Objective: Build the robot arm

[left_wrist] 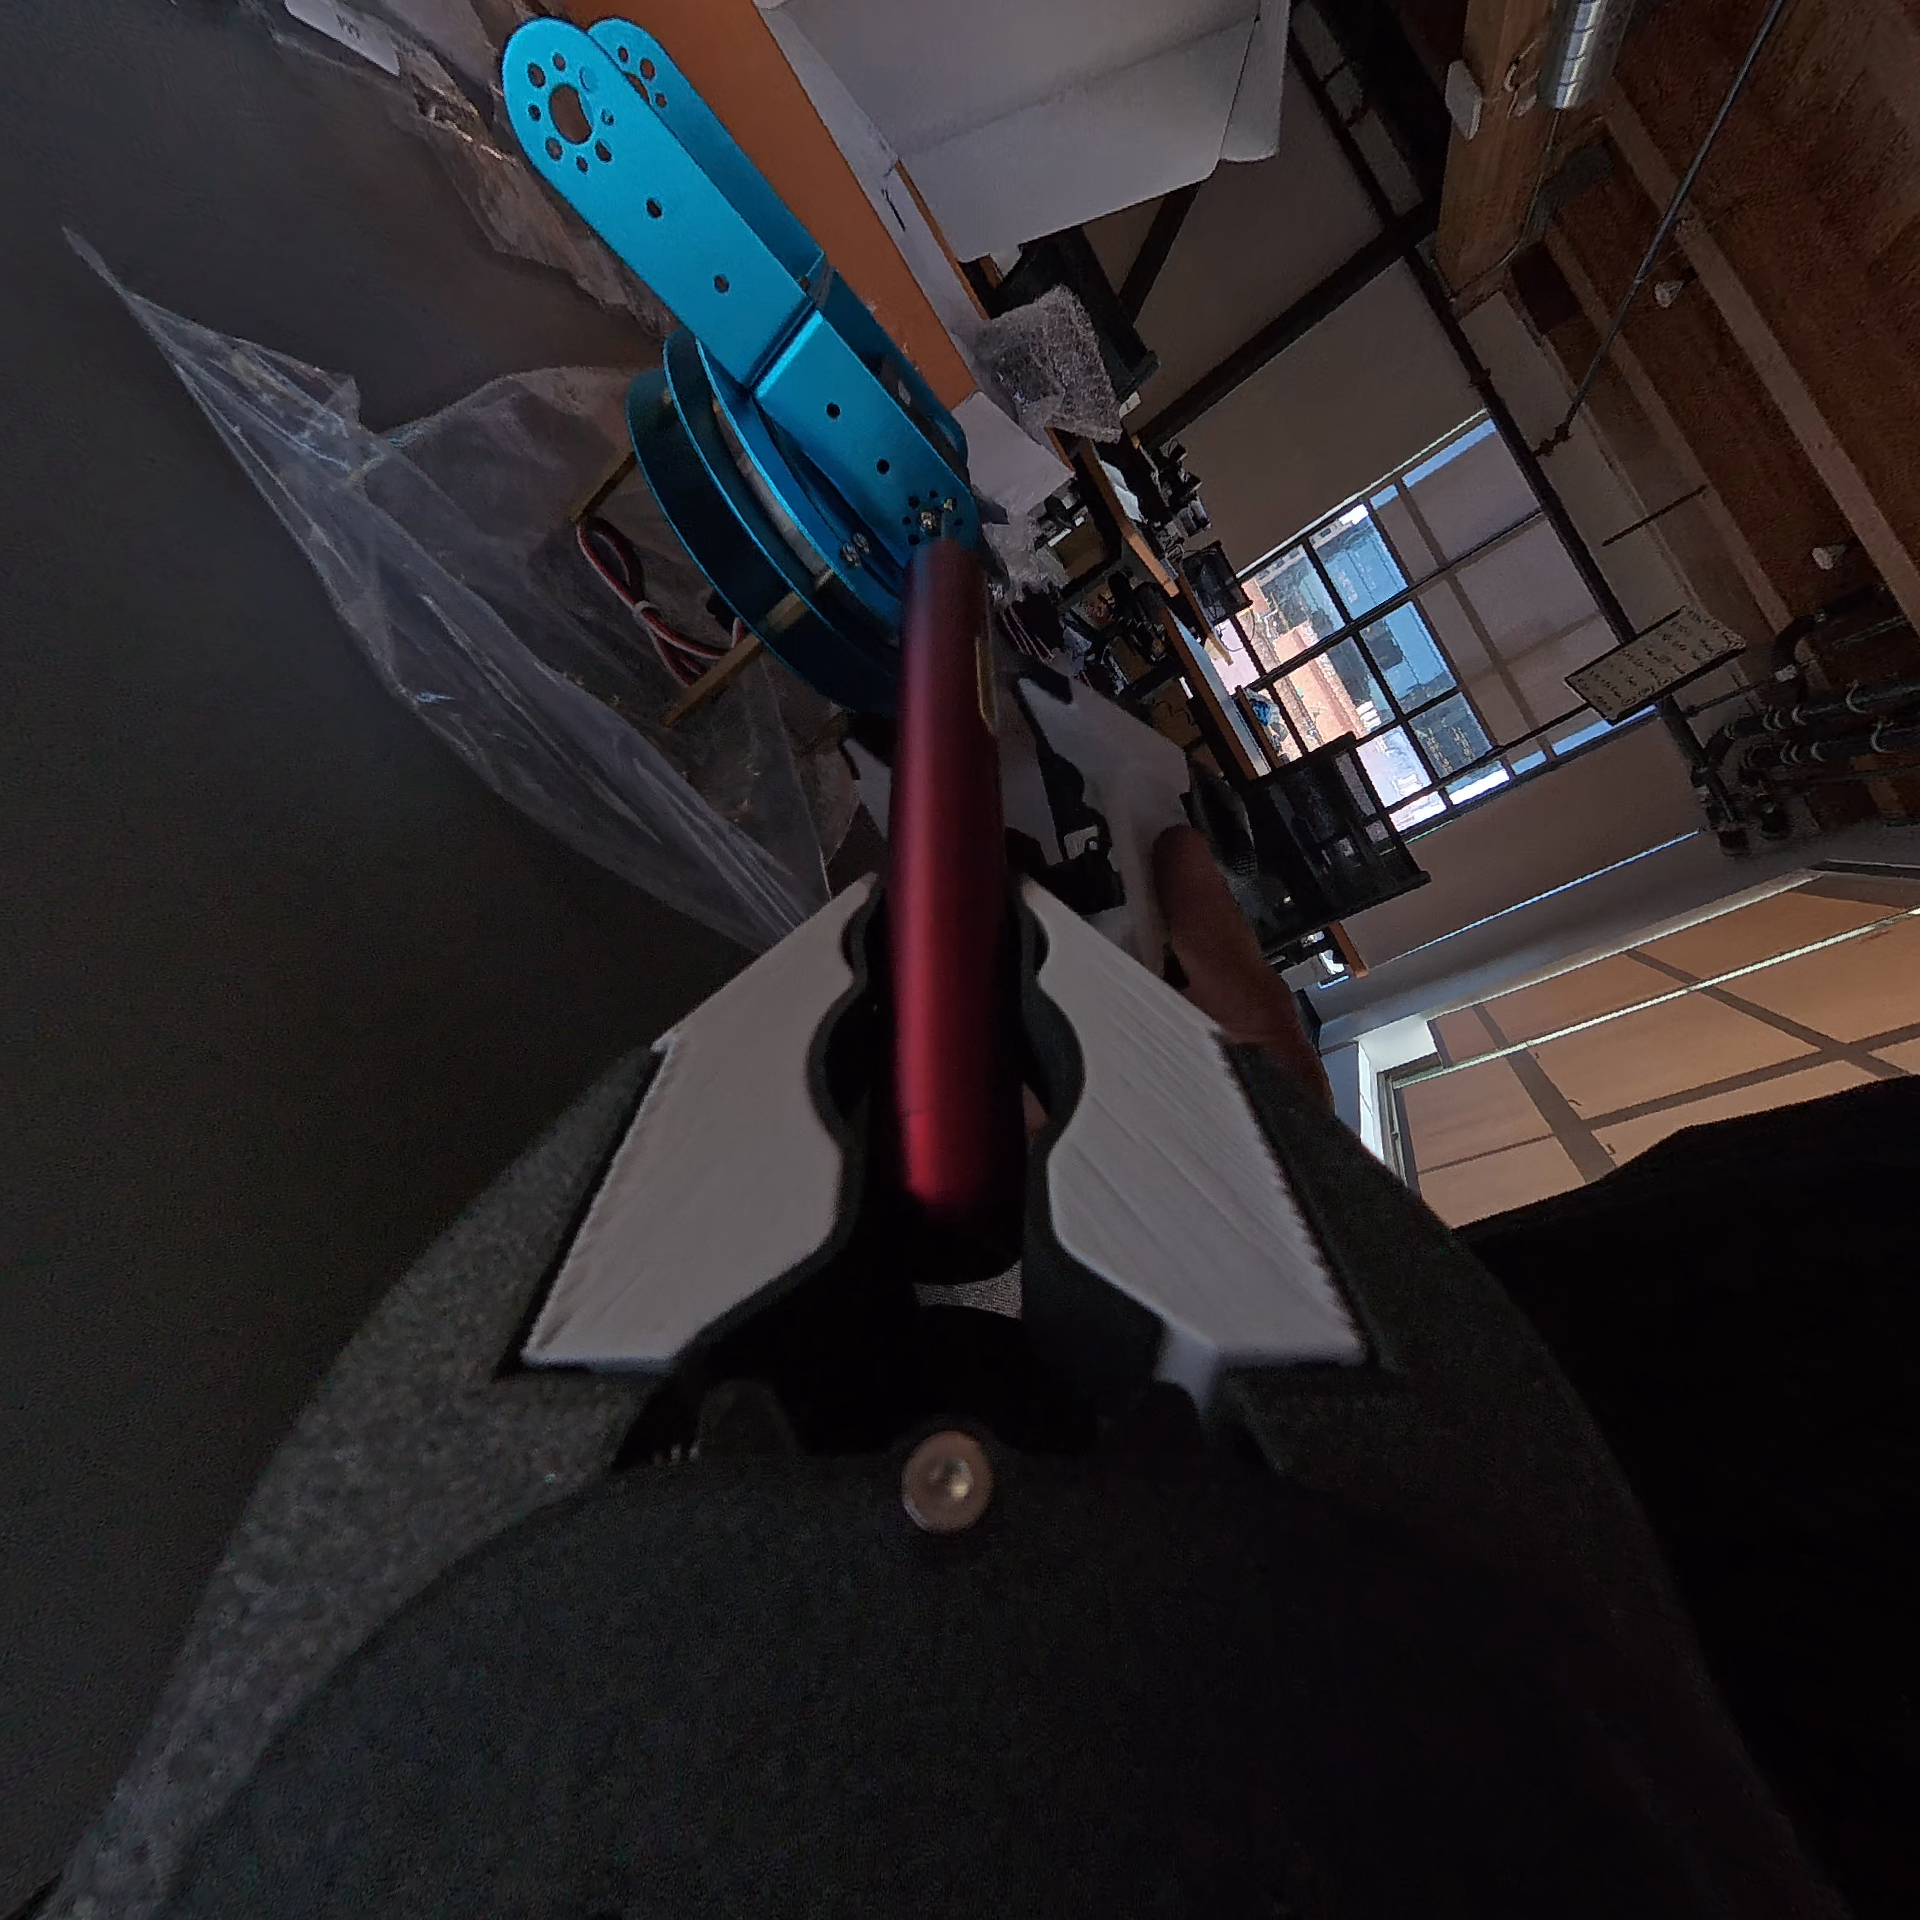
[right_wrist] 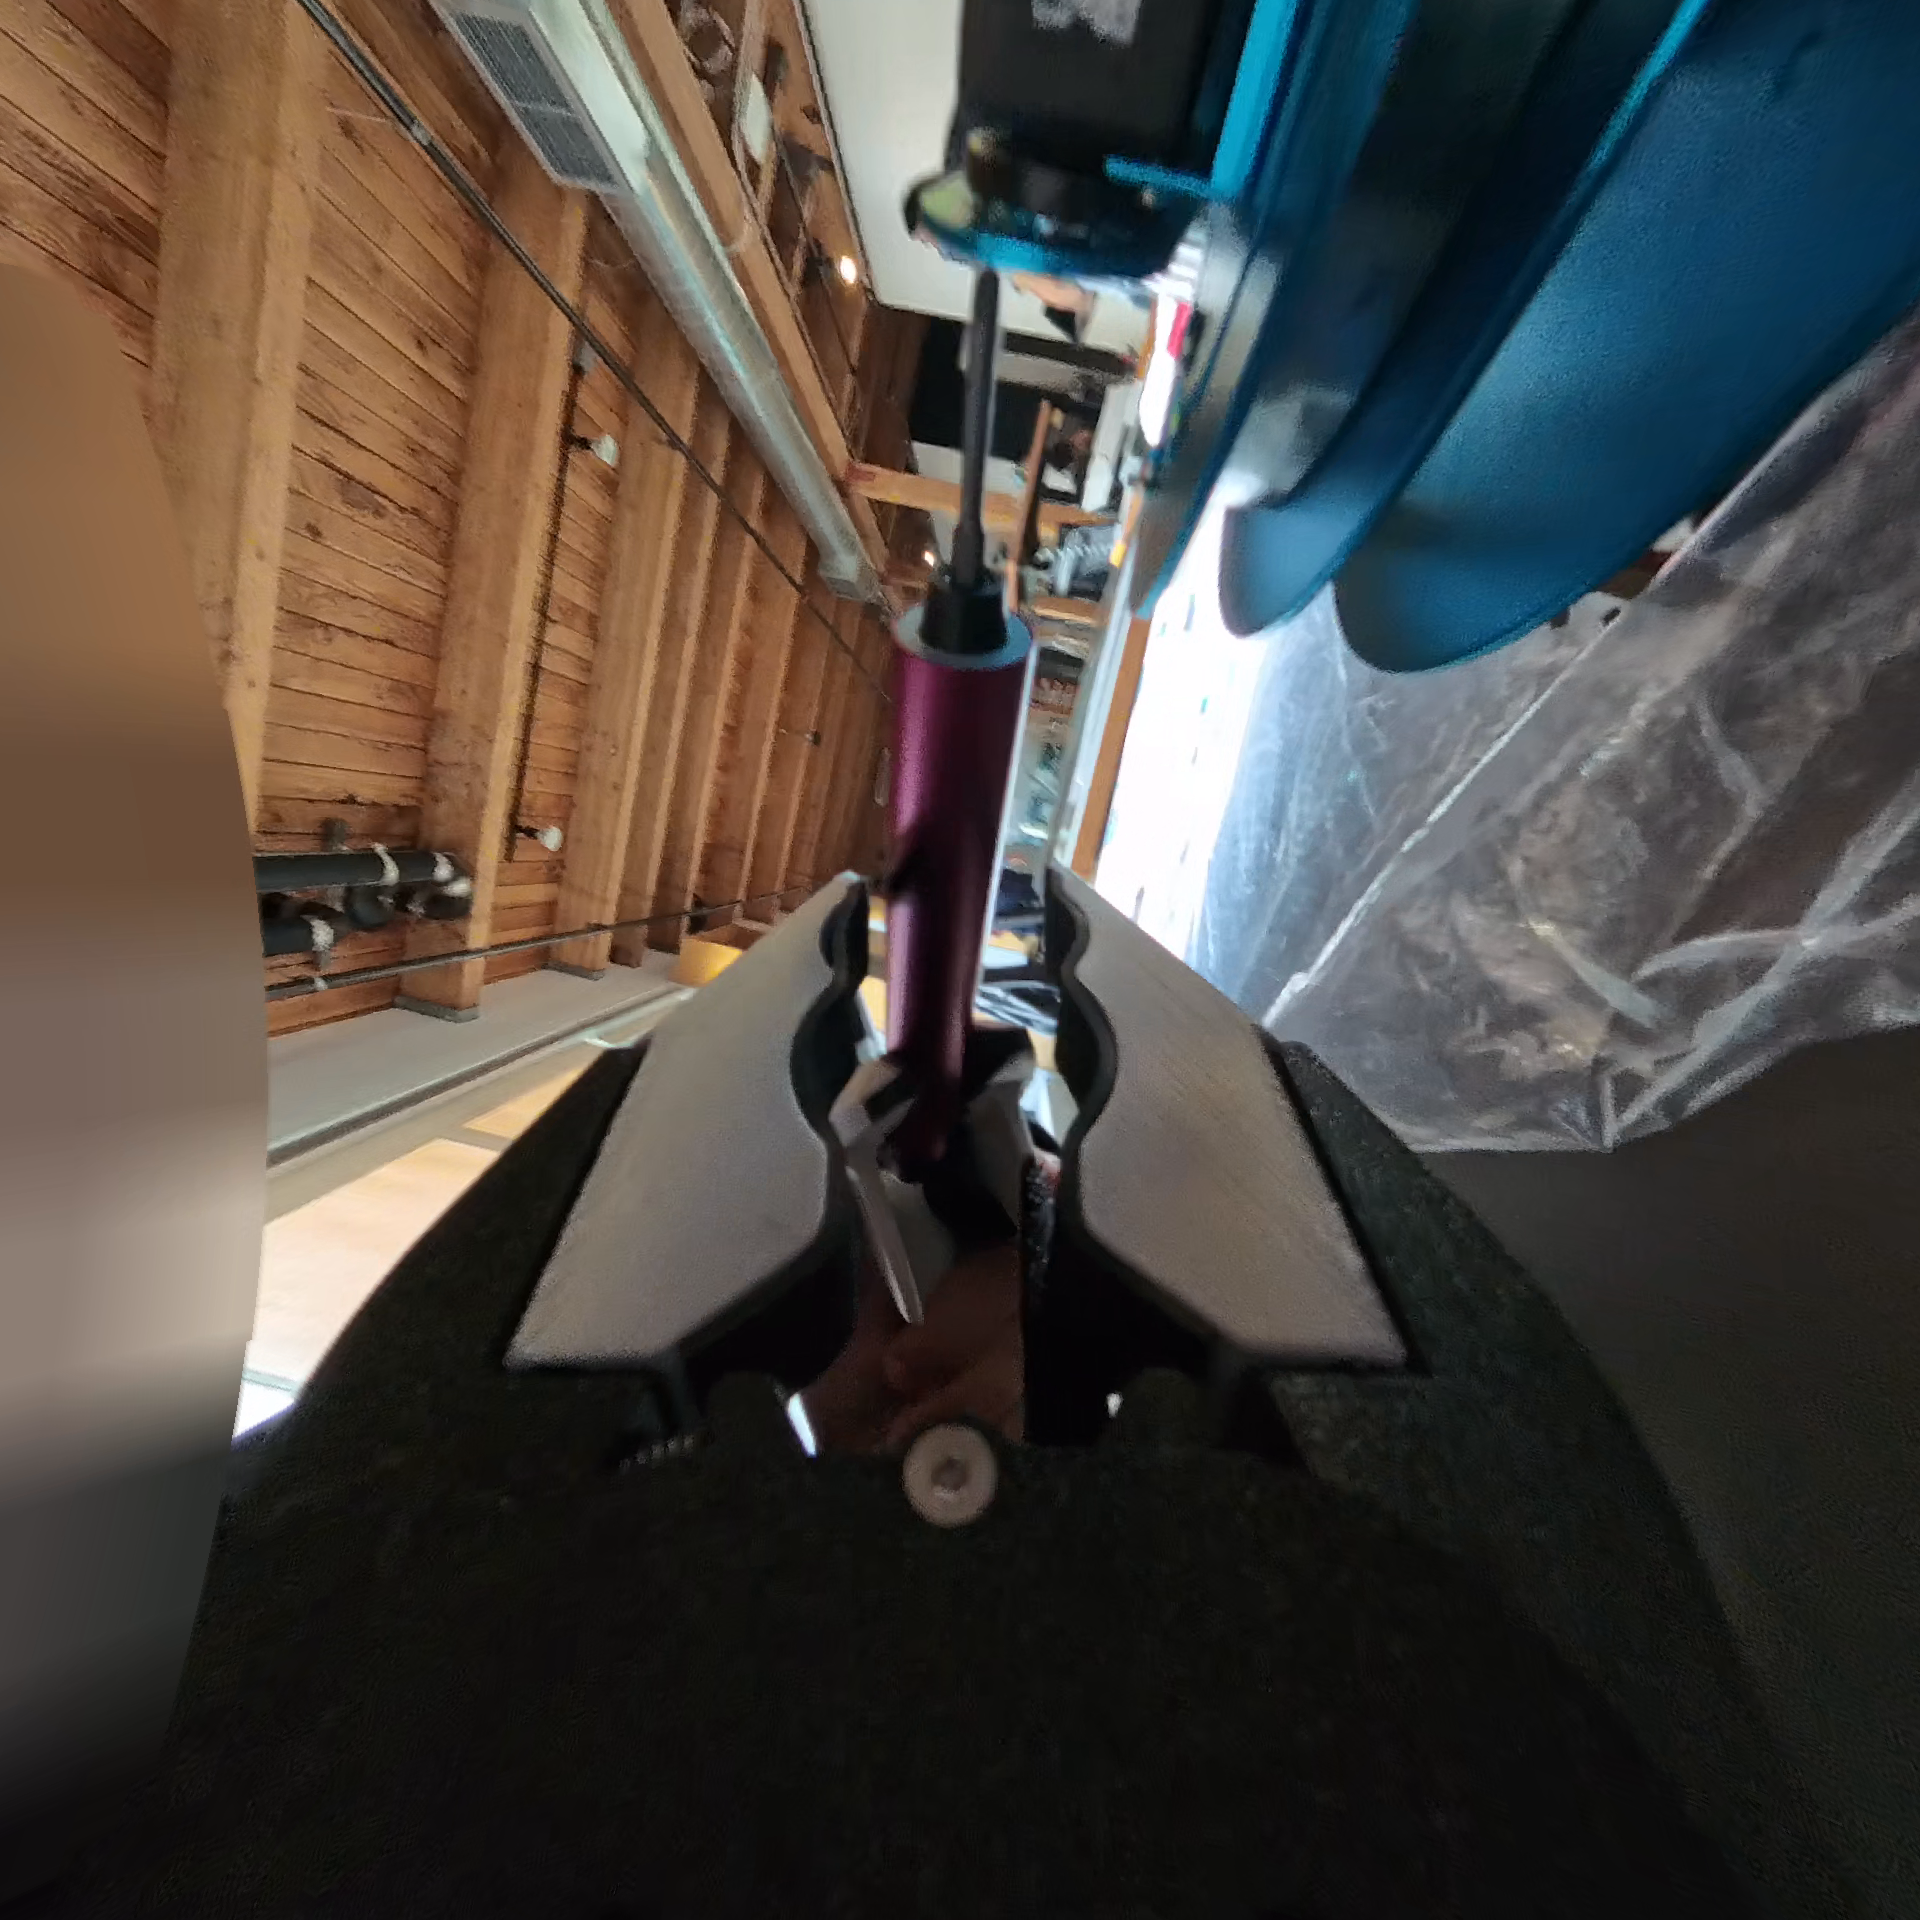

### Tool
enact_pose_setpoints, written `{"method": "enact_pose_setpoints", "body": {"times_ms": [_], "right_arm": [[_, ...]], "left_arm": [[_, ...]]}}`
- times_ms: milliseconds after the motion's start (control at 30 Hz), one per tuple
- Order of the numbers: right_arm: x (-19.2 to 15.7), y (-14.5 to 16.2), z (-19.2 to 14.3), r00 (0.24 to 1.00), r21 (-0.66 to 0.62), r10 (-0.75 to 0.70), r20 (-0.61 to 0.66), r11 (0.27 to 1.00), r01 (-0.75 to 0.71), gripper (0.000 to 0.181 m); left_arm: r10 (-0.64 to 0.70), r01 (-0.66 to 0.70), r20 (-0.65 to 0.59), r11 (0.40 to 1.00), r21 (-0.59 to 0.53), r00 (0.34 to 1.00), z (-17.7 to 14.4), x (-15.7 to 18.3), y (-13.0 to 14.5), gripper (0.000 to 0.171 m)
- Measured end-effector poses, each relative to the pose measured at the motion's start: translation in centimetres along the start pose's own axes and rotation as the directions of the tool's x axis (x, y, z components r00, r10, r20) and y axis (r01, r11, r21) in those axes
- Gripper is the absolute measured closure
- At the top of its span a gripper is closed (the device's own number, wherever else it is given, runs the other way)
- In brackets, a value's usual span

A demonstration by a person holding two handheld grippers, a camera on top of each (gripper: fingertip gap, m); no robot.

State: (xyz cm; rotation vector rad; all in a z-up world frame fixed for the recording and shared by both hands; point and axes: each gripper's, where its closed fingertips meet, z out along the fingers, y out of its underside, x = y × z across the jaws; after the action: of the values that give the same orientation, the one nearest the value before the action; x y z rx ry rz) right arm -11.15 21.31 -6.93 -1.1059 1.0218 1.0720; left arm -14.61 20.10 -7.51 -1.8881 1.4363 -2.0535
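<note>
L gripper clamped on smooth red metal screwdriver. R gripper jaws apart around it, bit at blue anodized bracket; crinkly clear plastic bag beside.

Screwdriver tip at metal assembly; plastic bag beneath (partly).

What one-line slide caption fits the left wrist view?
Left gripper clamps a red screwdriver, its far end at a screw cluster on a blue metal assembly beside a clear bag.
</note>
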Motion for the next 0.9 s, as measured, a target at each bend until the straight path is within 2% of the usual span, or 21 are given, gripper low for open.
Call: {"method": "enact_pose_setpoints", "body": {"times_ms": [100,167,600,700,900], "right_arm": [[-0.3,-0.7,-0.4,1.000,0.034,-0.001,0.018,0.999,0.000,0.151],[-0.2,-0.4,-0.3,1.000,0.021,0.000,0.002,1.000,0.000,0.161],[0.1,-0.5,-0.6,0.999,0.048,0.042,0.021,0.998,-0.043,0.163],[0.4,-0.5,-0.8,0.999,0.048,0.051,0.015,0.997,-0.052,0.163],[0.7,-0.5,-1.1,0.994,0.055,0.103,0.034,0.993,-0.104,0.163]], "left_arm": [[-0.006,0.006,0.003,1.000,0.005,1.000,0.0,0.1,0.2,0.152],[-0.016,0.016,0.001,1.000,0.009,1.000,0.1,0.1,0.3,0.152],[-0.012,0.012,-0.008,0.999,-0.047,1.000,0.1,0.3,1.3,0.152],[0.059,-0.058,0.007,0.992,-0.116,0.998,-0.3,-0.1,2.1,0.149],[0.241,-0.235,-0.002,0.944,-0.230,0.970,-2.7,0.1,1.4,0.135]]}}
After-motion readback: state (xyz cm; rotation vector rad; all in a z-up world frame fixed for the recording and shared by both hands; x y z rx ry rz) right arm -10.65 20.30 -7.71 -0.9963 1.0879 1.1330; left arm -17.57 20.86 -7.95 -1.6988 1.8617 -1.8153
